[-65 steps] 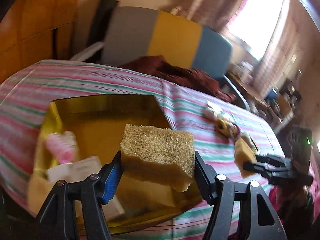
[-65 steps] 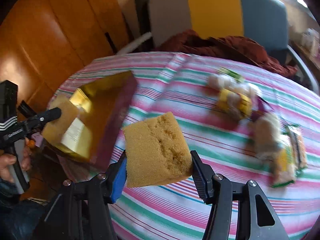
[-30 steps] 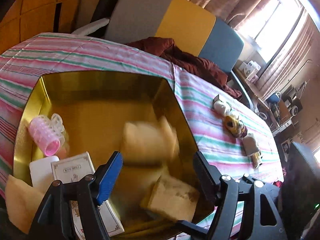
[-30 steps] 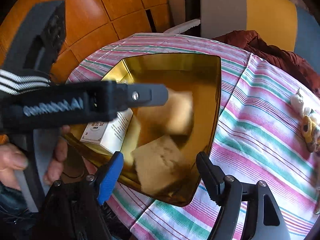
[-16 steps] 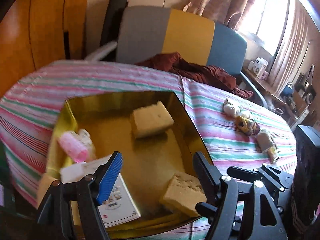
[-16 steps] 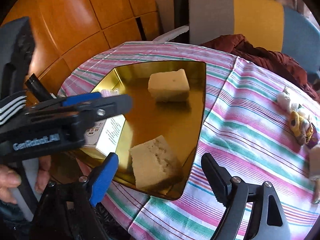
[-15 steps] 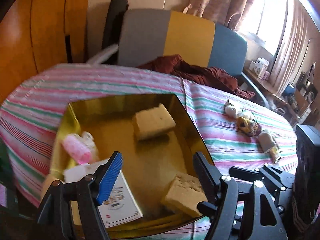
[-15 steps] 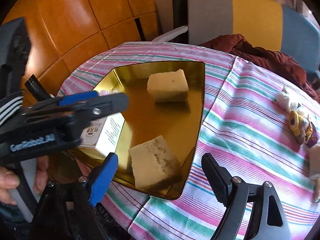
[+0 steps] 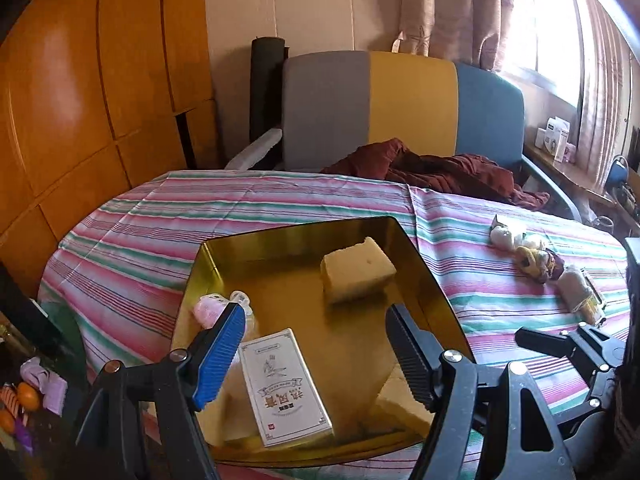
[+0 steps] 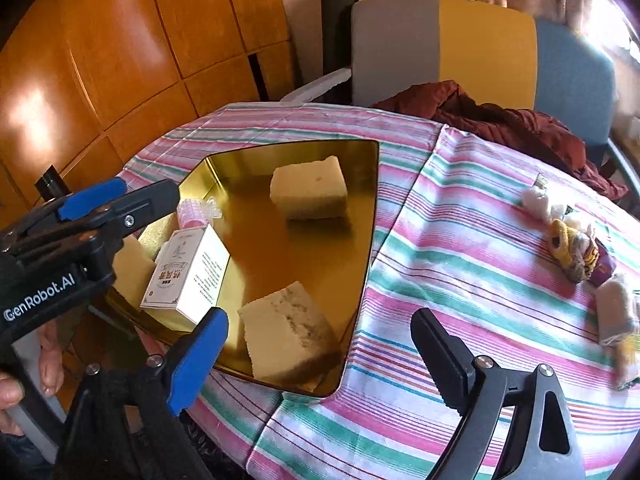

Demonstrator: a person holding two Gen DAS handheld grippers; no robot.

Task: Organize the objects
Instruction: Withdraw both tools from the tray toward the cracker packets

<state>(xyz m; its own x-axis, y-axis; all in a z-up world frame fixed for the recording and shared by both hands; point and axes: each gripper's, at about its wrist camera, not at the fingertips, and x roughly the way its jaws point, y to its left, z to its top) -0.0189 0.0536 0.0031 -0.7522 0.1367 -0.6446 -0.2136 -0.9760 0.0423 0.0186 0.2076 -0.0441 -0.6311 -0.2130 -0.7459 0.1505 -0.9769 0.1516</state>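
A gold tray (image 9: 304, 232) (image 10: 368, 216) sits on the striped tablecloth. In it lie a far yellow sponge (image 9: 357, 270) (image 10: 308, 188), a near yellow sponge (image 9: 400, 406) (image 10: 286, 334), a white box (image 9: 286, 384) (image 10: 188, 276) and a pink hair roller (image 9: 208, 310) (image 10: 192, 210). A third sponge (image 10: 130, 262) shows at the tray's left end. My left gripper (image 9: 316, 350) is open and empty above the tray's near side. My right gripper (image 10: 320, 358) is open and empty over the tray's near right corner.
Small wrapped items (image 9: 536, 258) (image 10: 576, 252) lie in a row on the right of the table (image 9: 160, 216). A grey, yellow and blue chair (image 9: 400, 108) with a dark red cloth (image 9: 432, 172) stands behind. Wood panelling (image 9: 80, 100) is on the left.
Both grippers let go of their sponges, which dropped into the tray. Both grippers then pulled back and up from the tray and stay open.
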